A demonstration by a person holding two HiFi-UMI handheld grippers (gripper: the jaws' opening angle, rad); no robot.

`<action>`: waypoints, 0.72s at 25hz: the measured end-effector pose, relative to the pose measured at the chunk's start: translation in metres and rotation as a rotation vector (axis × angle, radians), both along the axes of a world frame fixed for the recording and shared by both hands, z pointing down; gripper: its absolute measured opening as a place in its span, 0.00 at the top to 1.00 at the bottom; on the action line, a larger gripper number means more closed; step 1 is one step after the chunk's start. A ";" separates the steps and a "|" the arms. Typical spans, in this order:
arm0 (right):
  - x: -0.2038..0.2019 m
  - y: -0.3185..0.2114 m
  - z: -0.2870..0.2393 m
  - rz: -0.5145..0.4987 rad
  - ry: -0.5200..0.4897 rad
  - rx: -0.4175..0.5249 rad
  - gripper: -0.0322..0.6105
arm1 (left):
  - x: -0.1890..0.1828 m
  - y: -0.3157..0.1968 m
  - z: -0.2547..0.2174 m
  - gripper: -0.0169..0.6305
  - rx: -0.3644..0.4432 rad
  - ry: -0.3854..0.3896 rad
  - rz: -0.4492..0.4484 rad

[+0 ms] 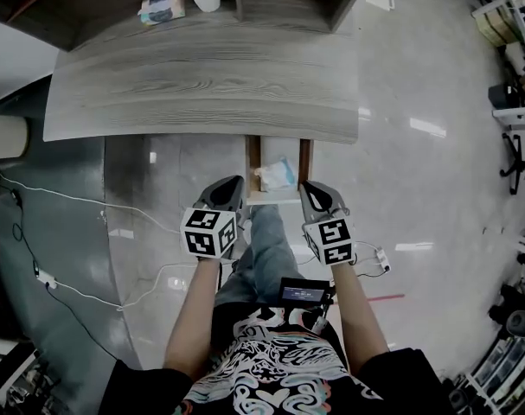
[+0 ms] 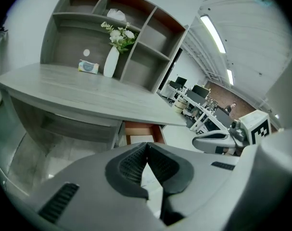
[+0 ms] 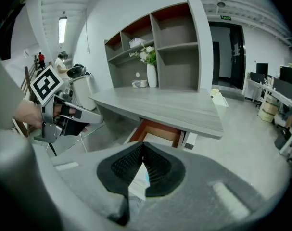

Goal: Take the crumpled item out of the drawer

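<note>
The crumpled item [image 1: 276,175] is seen in the open drawer [image 1: 254,158] at frame centre, just above and between both claws. The left gripper [image 1: 231,188] and right gripper [image 1: 311,193] are each pressed together and empty; the right is judged slightly nearer

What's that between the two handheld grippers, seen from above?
In the head view, the open drawer sits between the left gripper and the right gripper, with the crumpled item lying inside it.
</note>
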State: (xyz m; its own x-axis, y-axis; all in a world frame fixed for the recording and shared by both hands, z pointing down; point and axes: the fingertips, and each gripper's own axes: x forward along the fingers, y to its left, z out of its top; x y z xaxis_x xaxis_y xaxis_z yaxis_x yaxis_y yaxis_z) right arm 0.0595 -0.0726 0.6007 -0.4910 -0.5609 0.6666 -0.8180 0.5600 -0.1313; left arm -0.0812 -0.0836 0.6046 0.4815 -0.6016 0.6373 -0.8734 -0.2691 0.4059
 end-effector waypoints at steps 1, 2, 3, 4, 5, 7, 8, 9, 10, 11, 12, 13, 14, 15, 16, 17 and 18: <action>-0.002 0.000 0.006 -0.013 0.007 -0.010 0.94 | 0.000 0.001 0.006 0.96 -0.010 0.000 -0.003; -0.003 0.000 0.012 -0.022 0.012 -0.020 0.94 | 0.001 0.002 0.011 0.96 -0.020 -0.001 -0.003; -0.004 0.001 0.017 -0.028 0.016 -0.031 0.94 | 0.002 0.004 0.017 0.96 -0.031 -0.005 -0.001; -0.004 0.002 0.022 -0.030 0.019 -0.044 0.94 | 0.002 0.005 0.022 0.96 -0.043 -0.010 0.002; -0.005 0.002 0.027 -0.033 0.021 -0.058 0.94 | 0.003 0.007 0.027 0.96 -0.054 -0.015 0.004; -0.006 0.003 0.037 -0.046 0.026 -0.085 0.94 | 0.004 0.010 0.036 0.96 -0.073 -0.019 0.003; -0.007 0.004 0.042 -0.058 0.032 -0.097 0.94 | 0.004 0.011 0.041 0.96 -0.082 -0.022 0.002; -0.009 0.004 0.047 -0.072 0.039 -0.107 0.94 | 0.005 0.012 0.046 0.96 -0.091 -0.025 0.003; -0.010 0.005 0.052 -0.085 0.046 -0.117 0.94 | 0.006 0.013 0.050 0.96 -0.101 -0.029 0.005; -0.012 0.006 0.056 -0.097 0.052 -0.127 0.94 | 0.007 0.015 0.055 0.96 -0.112 -0.035 0.009; -0.014 0.007 0.060 -0.107 0.059 -0.138 0.94 | 0.008 0.017 0.059 0.96 -0.123 -0.042 0.015; -0.015 0.007 0.064 -0.114 0.065 -0.147 0.94 | 0.008 0.018 0.062 0.96 -0.133 -0.049 0.021; -0.017 0.007 0.069 -0.118 0.071 -0.154 0.94 | 0.009 0.019 0.066 0.96 -0.142 -0.058 0.029; -0.018 0.005 0.073 -0.119 0.074 -0.163 0.94 | 0.009 0.019 0.071 0.96 -0.151 -0.068 0.038; -0.020 0.005 0.077 -0.121 0.076 -0.175 0.94 | 0.009 0.020 0.075 0.96 -0.159 -0.078 0.045; -0.021 0.004 0.081 -0.124 0.078 -0.188 0.93 | 0.009 0.021 0.079 0.96 -0.168 -0.087 0.052; -0.023 0.004 0.085 -0.132 0.082 -0.197 0.93 | 0.008 0.021 0.083 0.96 -0.175 -0.093 0.057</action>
